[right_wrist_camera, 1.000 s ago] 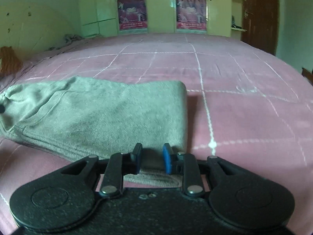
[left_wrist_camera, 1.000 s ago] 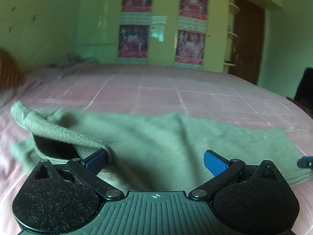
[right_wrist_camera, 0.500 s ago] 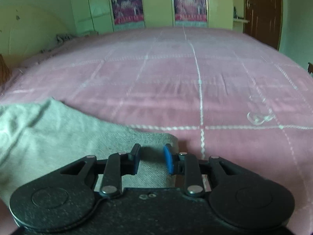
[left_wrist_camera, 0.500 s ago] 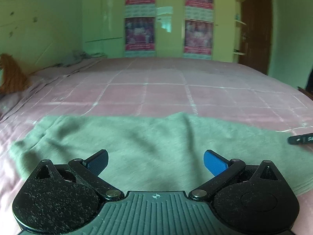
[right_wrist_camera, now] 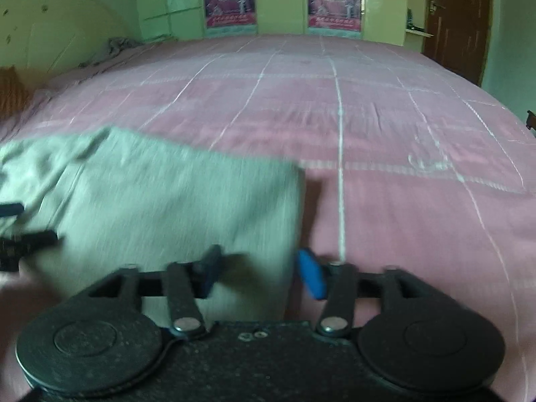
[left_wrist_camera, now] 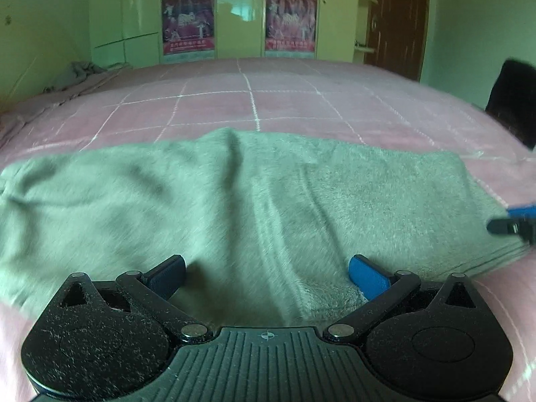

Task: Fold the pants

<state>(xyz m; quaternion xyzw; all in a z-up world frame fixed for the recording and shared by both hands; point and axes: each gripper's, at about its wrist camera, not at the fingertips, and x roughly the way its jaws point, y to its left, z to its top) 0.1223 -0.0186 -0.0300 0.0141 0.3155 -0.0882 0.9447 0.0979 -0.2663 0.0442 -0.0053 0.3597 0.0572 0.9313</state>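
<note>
the left gripper (left_wrist_camera: 266, 276) is nearest, its jaws wide apart with nothing pinched, low over the near edge of the green pants (left_wrist_camera: 234, 207). the right gripper (right_wrist_camera: 263, 273) has just been opening; its blue pads sit on either side of the pants' right edge and do not squeeze it. the pants lie folded and flat on the pink bed cover (right_wrist_camera: 385, 127). far back are green cupboards with two posters (left_wrist_camera: 187, 21) and a brown door (left_wrist_camera: 397, 16).

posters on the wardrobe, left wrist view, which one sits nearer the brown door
The right-hand poster, beside the shelves next to the brown door. The left-hand poster hangs further off, across a plain glossy wardrobe panel.
</note>
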